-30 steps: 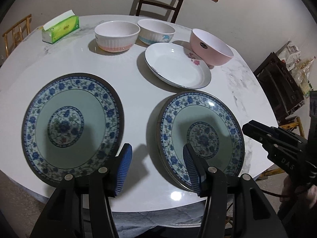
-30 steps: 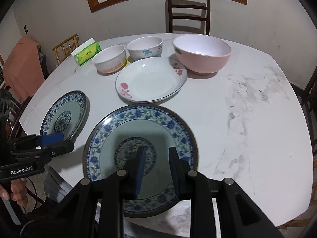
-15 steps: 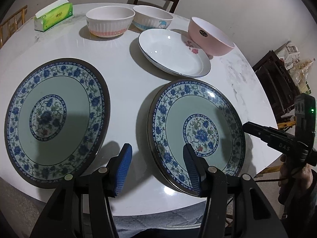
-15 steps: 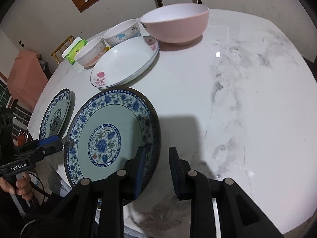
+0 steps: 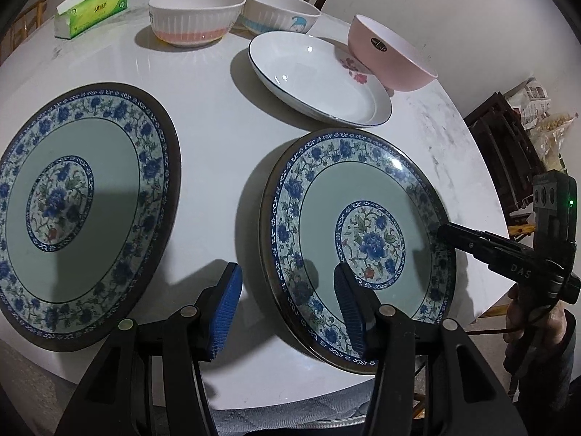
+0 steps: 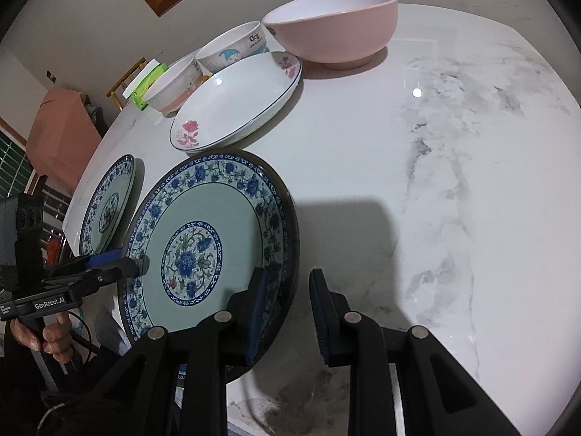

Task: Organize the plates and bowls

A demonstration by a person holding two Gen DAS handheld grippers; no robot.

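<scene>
Left gripper [image 5: 287, 301]: my jaws stand apart, straddling the 9 o'clock rim of the near blue-floral round ceramic plate [image 5: 357, 214], not pressing.
Right gripper [image 6: 287, 309]: narrow gap, straddling its 3 o'clock rim.
Second blue-floral plate [image 5: 72, 210]: at 9 o'clock on the white marble table [image 6: 435, 181].

The round white marble table [image 5: 218, 116] carries six dishes.

Plates, three: two round blue-and-white floral plates with green centres [image 5: 83, 210] [image 5: 359, 239] and one white oval plate with a pink rose print [image 5: 319, 80].

Bowls, three: one ribbed white-and-pink bowl [image 5: 196, 16], one white cartoon-print bowl [image 5: 279, 14], one plain pink bowl [image 5: 388, 58].

Tissue boxes, one: green [image 5: 90, 11].
</scene>
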